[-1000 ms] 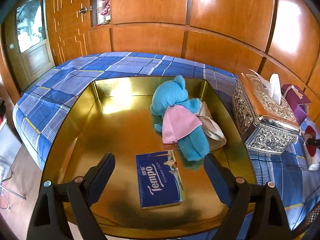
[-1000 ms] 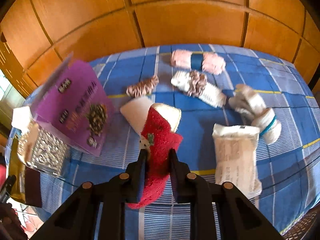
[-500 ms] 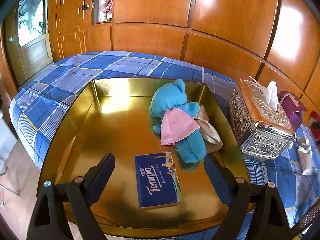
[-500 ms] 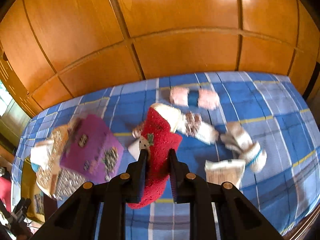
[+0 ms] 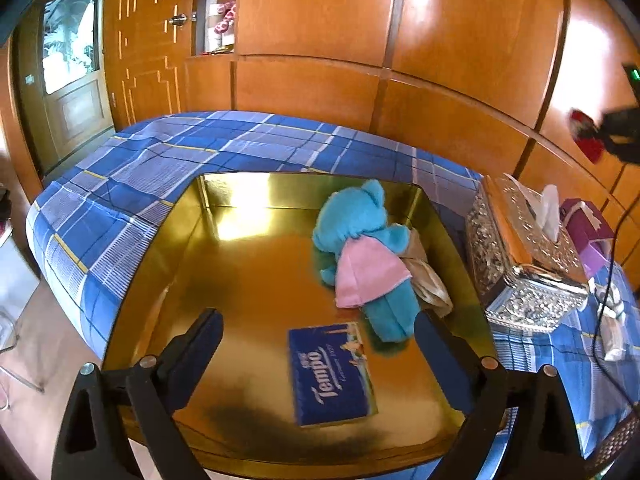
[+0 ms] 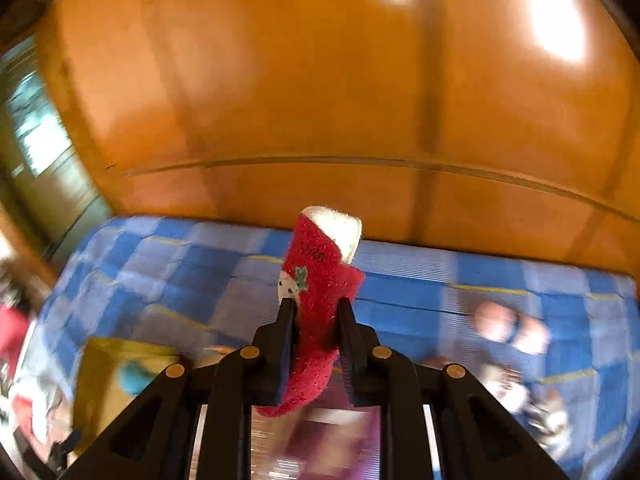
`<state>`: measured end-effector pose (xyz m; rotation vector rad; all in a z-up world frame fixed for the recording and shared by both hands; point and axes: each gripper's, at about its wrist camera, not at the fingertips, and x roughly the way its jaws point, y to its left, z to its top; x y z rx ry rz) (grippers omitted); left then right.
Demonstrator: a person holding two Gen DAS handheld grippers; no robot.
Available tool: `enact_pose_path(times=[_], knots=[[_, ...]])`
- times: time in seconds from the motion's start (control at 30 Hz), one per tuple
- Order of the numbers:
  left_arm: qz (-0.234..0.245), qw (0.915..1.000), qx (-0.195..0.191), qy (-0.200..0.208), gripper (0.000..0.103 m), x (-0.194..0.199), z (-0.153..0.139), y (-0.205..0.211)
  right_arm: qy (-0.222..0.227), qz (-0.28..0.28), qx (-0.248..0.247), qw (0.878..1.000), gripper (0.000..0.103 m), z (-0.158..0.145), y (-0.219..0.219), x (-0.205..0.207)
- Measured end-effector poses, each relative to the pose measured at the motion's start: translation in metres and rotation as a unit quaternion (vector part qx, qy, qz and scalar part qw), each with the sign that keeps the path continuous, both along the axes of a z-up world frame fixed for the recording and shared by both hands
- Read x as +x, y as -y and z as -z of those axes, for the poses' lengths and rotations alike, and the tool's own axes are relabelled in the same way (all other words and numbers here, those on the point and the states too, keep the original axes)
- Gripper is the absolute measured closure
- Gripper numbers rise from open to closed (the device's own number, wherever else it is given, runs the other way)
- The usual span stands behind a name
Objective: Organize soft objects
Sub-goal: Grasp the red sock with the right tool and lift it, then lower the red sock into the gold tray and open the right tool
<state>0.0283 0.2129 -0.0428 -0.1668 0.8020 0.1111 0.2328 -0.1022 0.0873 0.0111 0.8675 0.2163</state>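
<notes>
My right gripper is shut on a fuzzy red sock with a white cuff, held in the air above the blue plaid bed; this view is motion-blurred. The left wrist view shows that sock and the right gripper high at the right edge. My left gripper hovers over the gold tray, its jaws opening with nothing pressed between them. In the tray lie a blue teddy with a pink cloth, a beige bundle beside it and a blue Tempo tissue pack.
A silver tissue box stands right of the tray, with a purple box behind it. Blurred rolled socks lie on the bed at the right. Wooden wall panels close off the far side of the bed.
The right gripper has lifted the red sock off the bed and swung left toward the tray, now showing in the left wrist view. The left jaws have spread a little wider.
</notes>
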Motion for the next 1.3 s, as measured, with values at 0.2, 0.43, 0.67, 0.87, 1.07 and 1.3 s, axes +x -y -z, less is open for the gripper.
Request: enact_pose_path(times=[0.2,0.43,0.67,0.87,1.07,1.3], knots=[[-0.051,0.9987,0.005,0.001,0.006,0.002,-0.006,-0.032,-0.047,-0.134,0.029,0.989,0.084,0.039,-0.120,-0.019],[-0.117,0.9931,0.005,0.008,0.006,-0.003,-0.012,-0.070,-0.128,-0.213,0.055,0.967,0.083,0.113,-0.206,-0.050],[-0.143,0.9897,0.005,0.006,0.004,-0.004,-0.011,-0.087,-0.168,-0.222,0.074,0.958,0.078,0.152,-0.250,-0.055],[-0.126,0.9920,0.006,0.006,0.004,-0.002,-0.011,-0.080,-0.162,-0.212,0.066,0.962,0.062,0.152,-0.247,-0.060],[-0.108,0.9941,0.010,0.007,0.004,0.000,-0.011,-0.068,-0.131,-0.199,0.067,0.969,0.062,0.137,-0.227,-0.067],[-0.089,0.9959,0.015,0.010,0.004,-0.001,-0.013,-0.054,-0.071,-0.194,0.038,0.978,0.062,0.117,-0.198,-0.092]])
